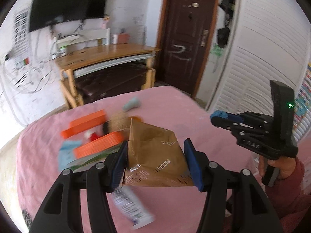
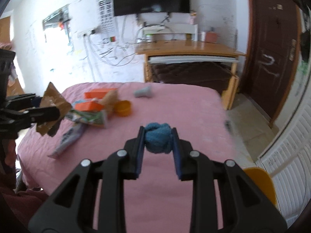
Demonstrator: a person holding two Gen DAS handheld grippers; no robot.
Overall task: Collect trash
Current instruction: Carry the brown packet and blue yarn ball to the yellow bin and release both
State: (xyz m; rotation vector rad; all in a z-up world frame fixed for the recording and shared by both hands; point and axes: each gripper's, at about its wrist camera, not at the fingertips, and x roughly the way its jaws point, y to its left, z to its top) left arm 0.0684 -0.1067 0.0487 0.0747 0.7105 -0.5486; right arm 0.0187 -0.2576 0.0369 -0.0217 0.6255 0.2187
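My left gripper (image 1: 155,143) is shut on a crumpled brown biscuit wrapper (image 1: 155,159), held above the pink bed; both blue pads press its sides. In the right wrist view the same wrapper (image 2: 53,101) hangs at the far left in the left gripper (image 2: 52,113). My right gripper (image 2: 157,131) is shut on a blue balled-up cloth (image 2: 158,140), also lifted over the bed. In the left wrist view the right gripper (image 1: 217,116) is at the right, with a bit of the blue cloth (image 1: 220,114) at its tips and a hand under its handle.
On the pink bed (image 2: 175,108) lie orange boxes (image 1: 87,124), a white tube (image 2: 66,141), a green packet (image 2: 87,118), an orange cup (image 2: 122,107), a grey cone-shaped piece (image 2: 142,92) and light blue paper (image 1: 66,151). A wooden desk (image 2: 190,50) and a dark door (image 1: 186,38) stand beyond.
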